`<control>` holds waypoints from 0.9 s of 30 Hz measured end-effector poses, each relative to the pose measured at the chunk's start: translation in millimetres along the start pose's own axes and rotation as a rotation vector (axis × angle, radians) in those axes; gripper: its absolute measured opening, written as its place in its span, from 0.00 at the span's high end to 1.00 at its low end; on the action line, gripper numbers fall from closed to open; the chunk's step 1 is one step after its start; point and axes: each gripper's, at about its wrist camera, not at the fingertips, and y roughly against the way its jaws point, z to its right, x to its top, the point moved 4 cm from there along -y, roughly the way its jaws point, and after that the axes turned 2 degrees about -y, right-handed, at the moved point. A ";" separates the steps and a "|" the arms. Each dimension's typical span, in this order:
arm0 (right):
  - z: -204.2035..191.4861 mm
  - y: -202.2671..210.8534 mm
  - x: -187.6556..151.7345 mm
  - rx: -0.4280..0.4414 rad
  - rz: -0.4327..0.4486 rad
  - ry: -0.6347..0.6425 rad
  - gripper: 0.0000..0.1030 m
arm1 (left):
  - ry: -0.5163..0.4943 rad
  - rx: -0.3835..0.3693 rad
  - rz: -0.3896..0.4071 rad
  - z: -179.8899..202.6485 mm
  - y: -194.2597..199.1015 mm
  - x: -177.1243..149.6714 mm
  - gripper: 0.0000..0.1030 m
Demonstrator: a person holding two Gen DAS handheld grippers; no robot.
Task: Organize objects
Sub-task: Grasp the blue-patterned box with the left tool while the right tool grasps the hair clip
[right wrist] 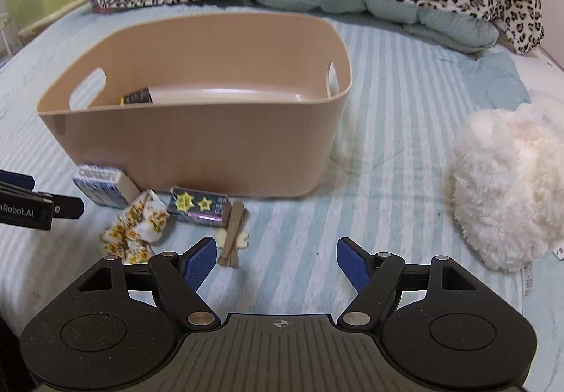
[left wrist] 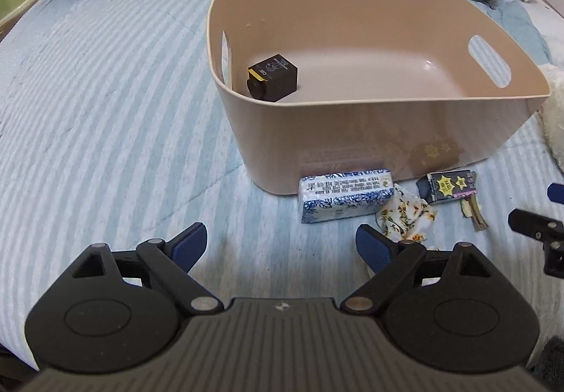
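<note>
Left wrist view: the left gripper point(left wrist: 282, 247) is held with its blue pads spread wide and nothing between them, above a blue-and-white striped quilted bedspread point(left wrist: 105, 110). A beige plastic storage bin with cut-out handles point(left wrist: 352, 131) stands ahead, and a small dark cube-shaped box point(left wrist: 273, 77) lies inside at its left wall. A blue-and-white floral wrapped rectangular packet point(left wrist: 343, 196) is seen touching the bin's near wall, with a crumpled yellow-flowered white cloth point(left wrist: 405, 214) just beside it.

Right wrist view: the right gripper point(right wrist: 276, 259) is likewise spread and empty. A dark flat packet with yellow stars point(right wrist: 199, 207) and a tan wooden clip on a pale flower shape point(right wrist: 232, 238) lie before the bin, and a fluffy white plush item point(right wrist: 507, 184) sits well apart to the right. One item is judged stowed; the next pick is in hand, calling for a descent onto the clip nearest the right pads.
</note>
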 end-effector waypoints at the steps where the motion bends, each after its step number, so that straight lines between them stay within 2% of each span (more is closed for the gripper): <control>1: -0.5 -4.8 -0.5 -0.003 -0.017 0.001 0.25 | 0.004 0.003 -0.005 -0.2 -2.5 -0.5 0.11; 12: -17.6 -32.2 -2.5 0.013 -0.089 0.041 0.25 | 0.022 -0.061 -0.027 11.4 -22.8 4.0 0.11; 22: -24.4 -50.2 2.1 0.001 -0.101 0.016 0.28 | 0.037 -0.036 0.047 27.6 -29.6 7.6 0.11; 24: -24.5 -50.7 3.8 0.006 -0.098 0.001 0.33 | 0.038 -0.025 0.073 28.1 -30.7 10.0 0.13; 25: -24.9 -51.0 4.6 0.012 -0.095 -0.008 0.36 | 0.039 -0.026 0.078 28.2 -31.8 10.8 0.18; 26: -25.7 -50.5 5.7 0.023 -0.092 -0.018 0.44 | 0.043 -0.028 0.067 27.8 -33.6 10.8 0.21; 27: -26.7 -49.9 6.5 0.029 -0.089 -0.024 0.55 | 0.051 -0.035 0.047 26.8 -35.9 10.3 0.32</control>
